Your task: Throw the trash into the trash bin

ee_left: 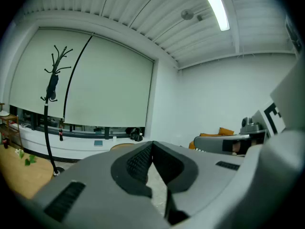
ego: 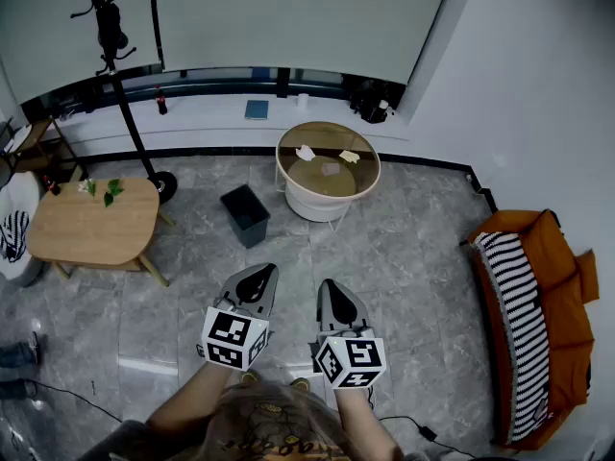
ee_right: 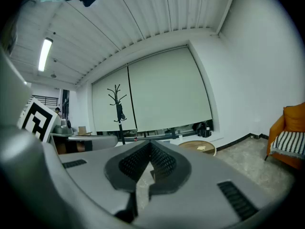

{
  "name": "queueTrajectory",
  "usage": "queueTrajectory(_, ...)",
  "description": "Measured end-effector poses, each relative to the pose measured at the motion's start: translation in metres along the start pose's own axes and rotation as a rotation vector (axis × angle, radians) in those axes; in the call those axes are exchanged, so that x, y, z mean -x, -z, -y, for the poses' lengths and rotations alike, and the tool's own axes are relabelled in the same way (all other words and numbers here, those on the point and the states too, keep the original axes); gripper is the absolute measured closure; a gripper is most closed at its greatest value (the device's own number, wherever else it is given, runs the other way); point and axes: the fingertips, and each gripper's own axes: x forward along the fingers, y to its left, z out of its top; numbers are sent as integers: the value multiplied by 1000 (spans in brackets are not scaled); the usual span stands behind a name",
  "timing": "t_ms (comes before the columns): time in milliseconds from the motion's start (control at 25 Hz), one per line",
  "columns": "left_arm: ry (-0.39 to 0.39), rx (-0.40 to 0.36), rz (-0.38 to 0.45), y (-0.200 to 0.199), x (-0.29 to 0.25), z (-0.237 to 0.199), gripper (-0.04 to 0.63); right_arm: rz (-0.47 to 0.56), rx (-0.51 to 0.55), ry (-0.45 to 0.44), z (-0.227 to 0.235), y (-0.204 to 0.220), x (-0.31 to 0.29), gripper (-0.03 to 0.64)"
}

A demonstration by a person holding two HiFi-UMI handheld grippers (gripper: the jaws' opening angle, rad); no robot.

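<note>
Grey marble-look tile floor (ego: 404,257), white walls, one big roller blind (ego: 288,17) across the back. Two tables: a low wooden table (ego: 96,230) on the left and a round table (ego: 317,205) ahead by the back wall. One dark trash bin (ego: 245,215) sits on the floor just left of the round one. The trash is on that round top: one white crumpled scrap (ego: 305,152), one yellowish scrap (ego: 349,157), maybe a third pale bit, hard to tell. One orange armchair (ego: 567,334) on the right. Two tools, left gripper (ego: 258,275) and right gripper (ego: 332,291), both pinched closed with nothing in them, side by side over the floor, well apart from the bin.
</note>
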Motion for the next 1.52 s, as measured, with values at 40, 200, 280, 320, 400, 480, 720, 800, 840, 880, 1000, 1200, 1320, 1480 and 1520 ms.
queueTrajectory(40, -2, -2, -2, 1, 1, -1, 577, 1, 0, -2, -1, 1, 0, 601)
queueTrajectory(200, -4, -8, -8, 1, 5, -3, 577, 13, -6, -14, -8, 0, 1, 601)
queueTrajectory(280, -3, -11, -10, -1, 8, -4, 577, 15, -13, -16, -13, 0, 2, 600)
queueTrajectory(320, -2, -12, -11, -1, 9, -6, 577, 15, -18, -16, -15, 1, 3, 600)
queueTrajectory(400, 1, -17, -13, 0, 12, -9, 577, 18, -27, -15, -18, 3, 4, 600)
queueTrajectory(480, 9, -25, -15, 2, 15, -13, 577, 25, -33, -10, -22, 6, 6, 601)
queueTrajectory(720, 31, -30, -7, 3, 26, -26, 577, 50, -37, 18, -31, 12, 15, 600)
queueTrajectory(800, 28, -22, -6, 3, 27, -33, 577, 51, -32, 35, -31, 14, 18, 600)
queueTrajectory(840, 28, -22, -8, 4, 28, -36, 577, 51, -33, 42, -30, 15, 19, 600)
queueTrajectory(880, 28, -23, -9, 4, 27, -38, 577, 50, -35, 49, -30, 15, 20, 600)
queueTrajectory(1000, 29, -25, -10, 6, 26, -42, 577, 48, -36, 60, -29, 18, 20, 600)
queueTrajectory(1200, 39, -27, -5, 4, 18, -47, 577, 47, -17, 70, -25, 18, 10, 600)
queueTrajectory(1320, 44, -25, -6, 7, 9, -48, 577, 52, -16, 73, -18, 17, 2, 600)
queueTrajectory(1480, 45, -19, -12, 8, -7, -55, 577, 55, -19, 81, -7, 16, -15, 600)
queueTrajectory(1520, 45, -17, -16, 8, -11, -57, 577, 52, -20, 82, -4, 16, -19, 601)
